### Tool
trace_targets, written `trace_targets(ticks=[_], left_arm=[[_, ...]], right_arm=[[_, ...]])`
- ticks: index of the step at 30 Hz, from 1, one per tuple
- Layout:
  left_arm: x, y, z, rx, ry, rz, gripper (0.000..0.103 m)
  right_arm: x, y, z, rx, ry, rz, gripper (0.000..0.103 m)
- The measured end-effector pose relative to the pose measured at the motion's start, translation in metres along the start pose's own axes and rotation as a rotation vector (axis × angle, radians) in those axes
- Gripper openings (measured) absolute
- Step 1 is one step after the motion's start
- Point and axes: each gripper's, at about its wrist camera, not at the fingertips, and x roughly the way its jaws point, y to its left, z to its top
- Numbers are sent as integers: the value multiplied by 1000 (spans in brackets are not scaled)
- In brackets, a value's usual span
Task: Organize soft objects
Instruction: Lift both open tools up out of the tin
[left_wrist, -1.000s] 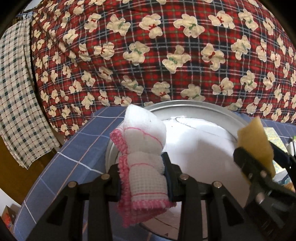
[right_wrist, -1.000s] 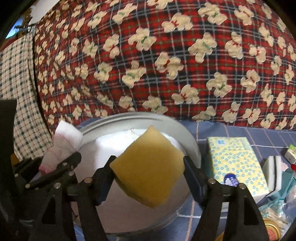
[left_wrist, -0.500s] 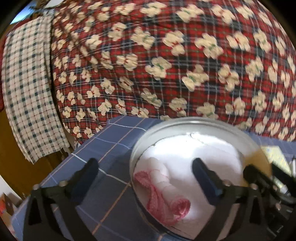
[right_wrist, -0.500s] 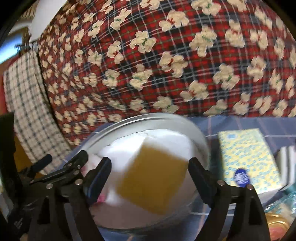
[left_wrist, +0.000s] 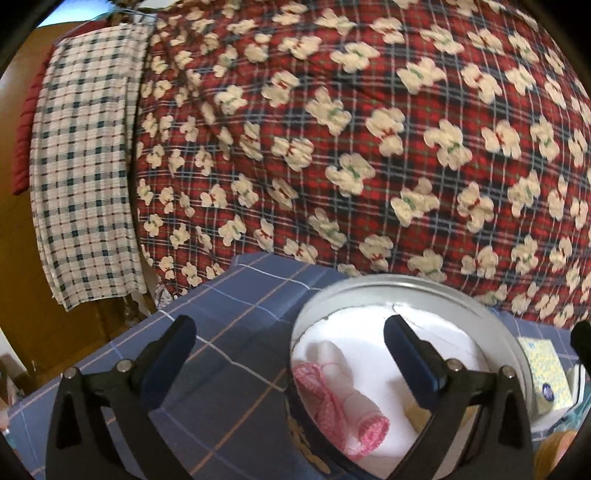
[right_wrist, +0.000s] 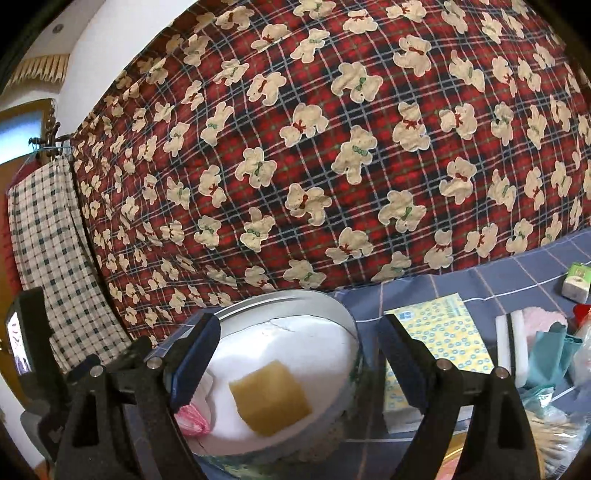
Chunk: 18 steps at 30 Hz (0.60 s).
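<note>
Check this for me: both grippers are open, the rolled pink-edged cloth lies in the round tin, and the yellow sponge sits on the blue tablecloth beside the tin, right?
Not quite. The yellow sponge lies inside the round tin, on its white lining, as the right wrist view shows. The rest holds: the left gripper and right gripper are open, and the rolled pink-edged cloth lies in the tin.

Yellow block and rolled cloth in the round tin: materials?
Yellow block: looks like foam sponge, matte, soft edges. Rolled cloth: woven cotton-like waffle towel, white, pink stitched trim. Round tin: apparently metal; rim shows a dull sheen.
</note>
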Motion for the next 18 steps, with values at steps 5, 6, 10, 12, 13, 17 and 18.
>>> trace_targets(ticks=[5, 6, 10, 12, 13, 17, 18], left_arm=[[-6, -20, -9, 61, 2, -73, 103], [-7, -24, -11, 76, 3, -89, 103], [-15, -43, -19, 129, 23, -176, 103], [-18, -48, -22, 144, 18, -182, 103], [-19, -52, -23, 157, 13, -181, 103], [-23, -60, -27, 182, 12, -190, 103], [-24, -62, -28, 187, 19, -201, 103]], right_arm=[[0, 2, -4, -45, 23, -6, 89], [-1, 2, -5, -55, 22, -8, 89], [-13, 3, -10, -104, -14, -42, 89], [-21, 1, -12, -125, -27, -70, 89], [-23, 0, -13, -128, -25, -74, 89], [-37, -14, -16, -149, 0, -86, 89], [-41, -17, -17, -156, -1, -92, 89]])
